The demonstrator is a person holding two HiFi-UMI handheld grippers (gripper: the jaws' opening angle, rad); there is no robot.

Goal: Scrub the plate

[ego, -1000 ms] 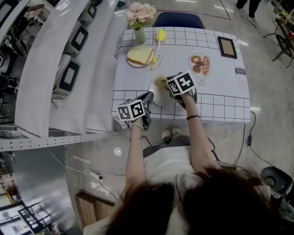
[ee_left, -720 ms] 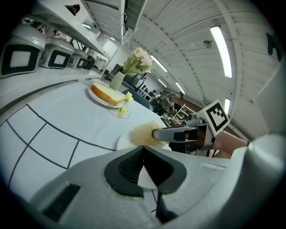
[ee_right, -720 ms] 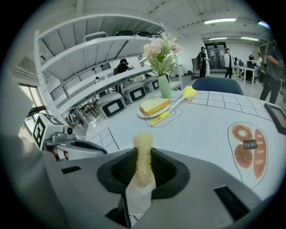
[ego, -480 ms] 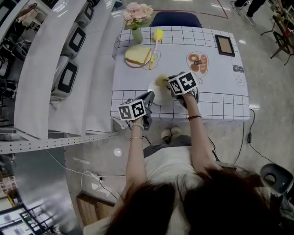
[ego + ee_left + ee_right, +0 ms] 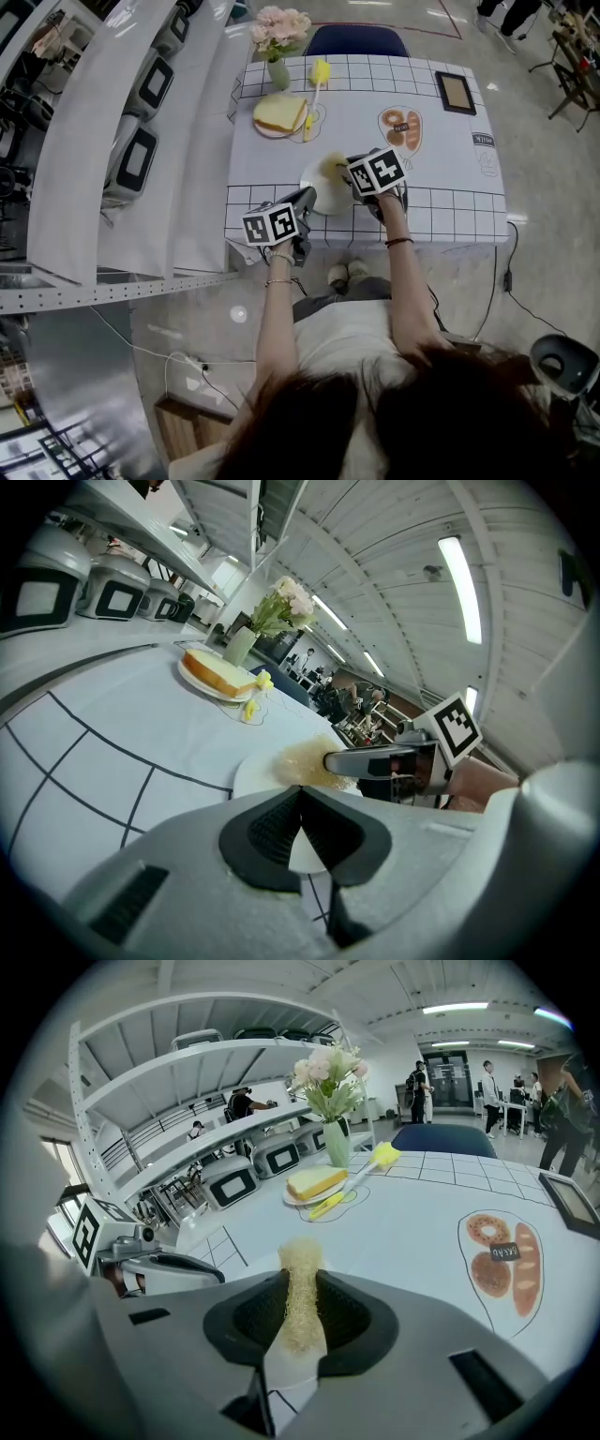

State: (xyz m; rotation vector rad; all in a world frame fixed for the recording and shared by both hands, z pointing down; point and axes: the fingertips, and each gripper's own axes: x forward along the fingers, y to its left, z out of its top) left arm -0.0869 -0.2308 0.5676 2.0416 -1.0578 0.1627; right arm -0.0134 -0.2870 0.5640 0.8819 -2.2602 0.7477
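**Position of parts.** The plate (image 5: 323, 199) lies at the near edge of the counter (image 5: 450, 178), just above the centre of the head view. The left tongs (image 5: 300, 794) are closed down on the plate's near rim. The white rim shows as a wedge between the black pads. The probable purpose is to anchor the plate so that it does not slide under scrubbing pressure.

The right tongs (image 5: 300, 1293) are clamped on a yellow fibrous scouring pad (image 5: 300, 763). The pad's free end projects past the tips, so the fibres, not the tongs, meet the plate. The pad rests on the far half of the plate.

**View differences.**
- **Head view:** only this view gives the layout. Both tongs converge on the plate, and the bread (image 5: 279, 112) and the yellow brush (image 5: 323, 71) sit in the upper centre, well apart from the work. Neither grip can be read here.
- **Left gripper view:** shows the pad lying on the plate surface and the right tongs from the side.
- **Right gripper view:** shows the fibres pinched between the pads. The contact patch itself is hidden behind the tongs' body.
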